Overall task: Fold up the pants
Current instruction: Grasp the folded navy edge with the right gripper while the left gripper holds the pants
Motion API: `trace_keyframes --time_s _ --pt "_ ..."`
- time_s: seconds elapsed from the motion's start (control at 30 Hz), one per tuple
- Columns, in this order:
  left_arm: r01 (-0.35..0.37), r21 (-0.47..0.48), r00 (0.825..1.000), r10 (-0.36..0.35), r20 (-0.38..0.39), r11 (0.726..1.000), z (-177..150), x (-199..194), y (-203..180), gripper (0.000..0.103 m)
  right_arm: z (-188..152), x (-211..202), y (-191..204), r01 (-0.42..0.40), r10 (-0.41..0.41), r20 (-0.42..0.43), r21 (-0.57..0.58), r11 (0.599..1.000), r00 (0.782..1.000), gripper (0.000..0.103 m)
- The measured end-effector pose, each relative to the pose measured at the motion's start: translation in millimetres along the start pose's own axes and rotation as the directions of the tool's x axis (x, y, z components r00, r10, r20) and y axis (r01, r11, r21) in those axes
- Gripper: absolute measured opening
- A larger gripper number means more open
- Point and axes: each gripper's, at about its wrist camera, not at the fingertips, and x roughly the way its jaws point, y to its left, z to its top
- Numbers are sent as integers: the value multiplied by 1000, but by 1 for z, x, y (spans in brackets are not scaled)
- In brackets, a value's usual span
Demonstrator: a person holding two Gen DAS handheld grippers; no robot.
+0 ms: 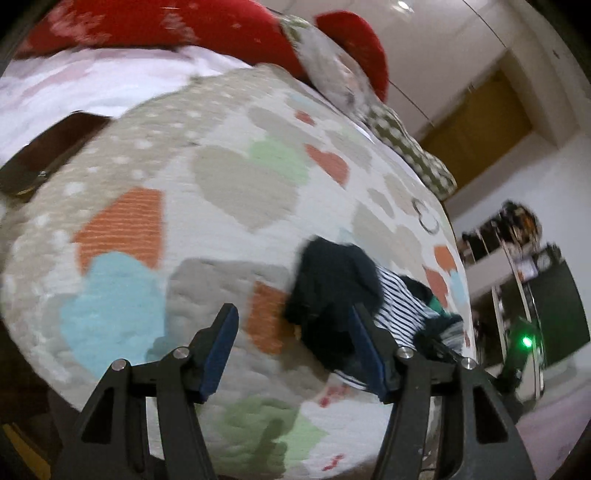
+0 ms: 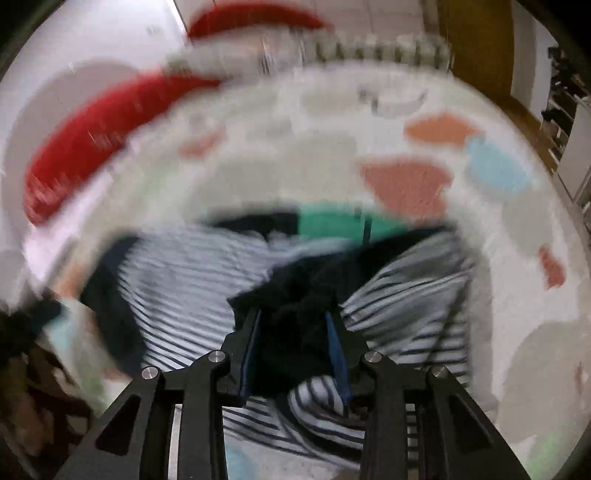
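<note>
The pants (image 2: pixel 192 280) are navy-and-white striped with dark navy cuffs and a green waistband part (image 2: pixel 332 221). They lie crumpled on a bed quilt (image 1: pixel 229 192) with coloured hearts. In the left wrist view the pants (image 1: pixel 399 306) lie to the right of my left gripper (image 1: pixel 291 317), which is open and empty above the quilt. My right gripper (image 2: pixel 293 317) is shut on a dark navy fold of the pants (image 2: pixel 295 295). The right wrist view is motion-blurred.
Red pillows (image 1: pixel 207 26) and a polka-dot pillow (image 1: pixel 410 147) lie at the bed's far end. A brown flat object (image 1: pixel 48 151) lies at the left. A shelf with clutter (image 1: pixel 517 236) and a green light (image 1: pixel 526 341) stand beyond the bed's right edge.
</note>
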Motion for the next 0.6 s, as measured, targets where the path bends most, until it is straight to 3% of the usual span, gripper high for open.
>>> trace_keyframes --time_s 0.13,0.2,0.23,0.33,0.43,0.5,0.6 --pt "19 -59 999 -17 32 998 -2 -12 34 60 4 -28 18 75 -72 58 -47 996 996 38" --pt "30 -92 999 -27 39 995 -5 -15 48 58 9 -45 36 78 -69 91 -95 992 993 40" --pt "34 -102 999 -30 38 994 -6 -16 52 58 15 -51 51 58 -47 89 -126 990 995 45" --pt "44 -134 999 -41 26 990 -11 -17 67 58 32 -48 95 -50 57 32 -182 982 998 62" --pt "55 -146 998 -52 23 988 -15 -20 75 58 48 -19 143 -115 105 -56 -219 969 993 65" --pt "61 -148 998 -58 26 987 -18 -24 79 58 53 4 174 -119 93 -113 -255 960 989 65" --pt "72 -136 997 -68 36 988 -22 -28 80 58 53 43 209 -50 -5 -175 -309 950 985 69"
